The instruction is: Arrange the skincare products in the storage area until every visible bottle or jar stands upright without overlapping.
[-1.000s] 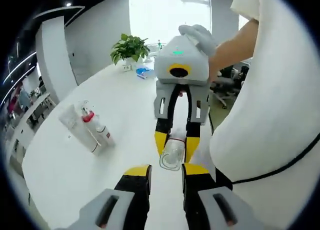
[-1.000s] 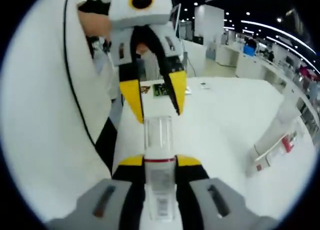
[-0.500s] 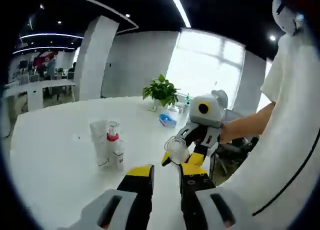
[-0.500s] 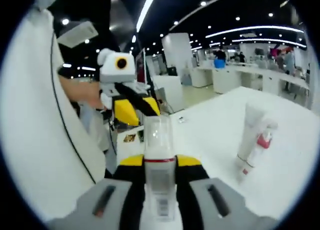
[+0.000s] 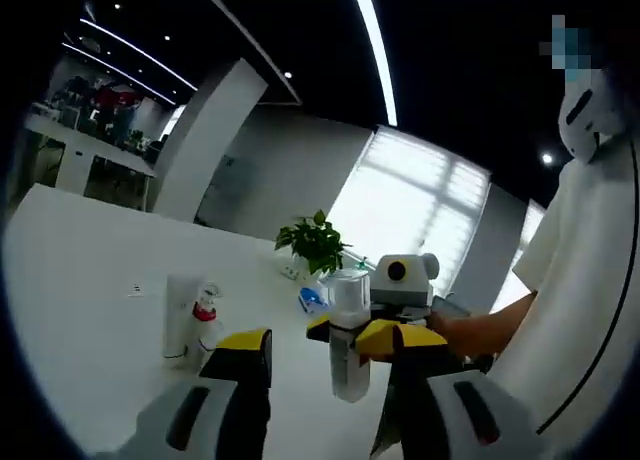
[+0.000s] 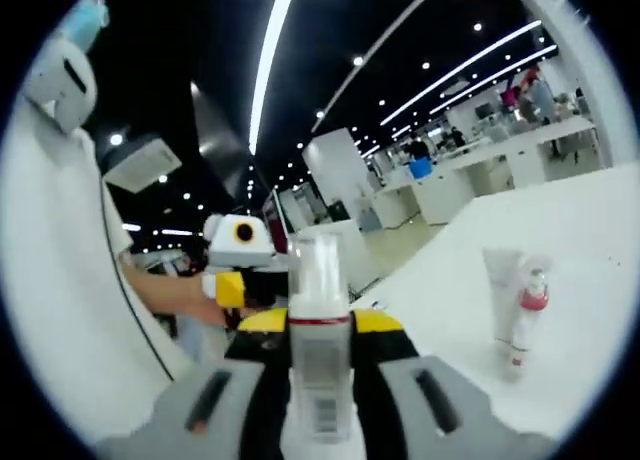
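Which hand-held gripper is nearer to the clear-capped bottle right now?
Right. The right hand-held gripper is shut on the bottle, holding it upright. The left hand-held gripper is open just beside it, not touching as far as I can tell.

Potted green plant (image 5: 316, 244) on the white table (image 5: 90, 265), near a bright window (image 5: 420, 220).

Grey gripper (image 6: 320, 325) bodies, yellow-tipped black jaws; person wears white shirt (image 5: 590, 310).

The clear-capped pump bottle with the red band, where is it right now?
The clear-capped pump bottle is clamped between the right gripper jaws, held up above the white table, left of the white tube.
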A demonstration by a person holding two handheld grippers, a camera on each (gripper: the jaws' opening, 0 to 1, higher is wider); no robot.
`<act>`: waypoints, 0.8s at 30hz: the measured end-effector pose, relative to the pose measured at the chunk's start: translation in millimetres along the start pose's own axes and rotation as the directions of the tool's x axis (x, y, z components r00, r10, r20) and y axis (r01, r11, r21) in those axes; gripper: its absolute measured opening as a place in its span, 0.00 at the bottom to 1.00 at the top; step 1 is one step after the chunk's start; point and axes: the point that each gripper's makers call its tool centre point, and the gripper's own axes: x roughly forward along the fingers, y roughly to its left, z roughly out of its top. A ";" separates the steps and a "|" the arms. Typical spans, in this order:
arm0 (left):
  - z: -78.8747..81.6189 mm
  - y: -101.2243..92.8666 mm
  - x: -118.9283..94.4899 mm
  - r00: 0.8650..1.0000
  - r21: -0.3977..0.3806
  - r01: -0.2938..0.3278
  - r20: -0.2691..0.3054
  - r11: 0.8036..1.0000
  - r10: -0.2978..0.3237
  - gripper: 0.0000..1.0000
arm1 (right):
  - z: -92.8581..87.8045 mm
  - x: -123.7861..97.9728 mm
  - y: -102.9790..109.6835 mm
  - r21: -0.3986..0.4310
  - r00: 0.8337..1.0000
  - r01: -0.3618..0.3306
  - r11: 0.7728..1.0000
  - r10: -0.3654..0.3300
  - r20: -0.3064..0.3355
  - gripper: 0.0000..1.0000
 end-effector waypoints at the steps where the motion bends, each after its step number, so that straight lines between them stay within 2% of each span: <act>1: 6.1 -0.3 1.1 1.000 -0.023 0.008 0.030 1.000 -0.007 0.49 | 2.7 0.0 -0.3 0.016 1.000 -0.002 1.000 0.002 0.007 0.20; 8: 14.2 -5.4 7.2 0.998 -0.031 0.049 0.033 0.998 -0.048 0.48 | 18.6 0.2 7.0 0.037 0.998 -0.034 0.999 0.032 0.053 0.20; 12: 20.5 -8.4 10.9 0.995 -0.051 0.084 0.058 0.995 -0.081 0.47 | 20.1 2.8 10.3 0.046 0.997 -0.055 0.997 0.052 0.060 0.20; 15: 19.1 -8.9 13.1 0.995 -0.051 0.086 0.050 0.995 -0.083 0.46 | 19.7 5.9 12.2 0.061 0.996 -0.068 0.996 0.064 0.062 0.20; 17: 18.6 -11.8 13.1 0.994 -0.056 0.100 0.046 0.993 -0.097 0.42 | 20.4 7.9 15.1 0.059 0.996 -0.075 0.995 0.071 0.060 0.20; 21: 19.9 -14.1 11.5 0.990 -0.057 0.135 0.047 0.989 -0.133 0.27 | 21.8 9.0 15.0 0.062 0.995 -0.079 0.995 0.074 0.068 0.20; 24: 21.6 -14.1 11.0 0.990 -0.059 0.135 0.052 0.989 -0.132 0.27 | 21.2 12.2 10.2 0.091 0.994 -0.080 0.993 0.072 0.083 0.20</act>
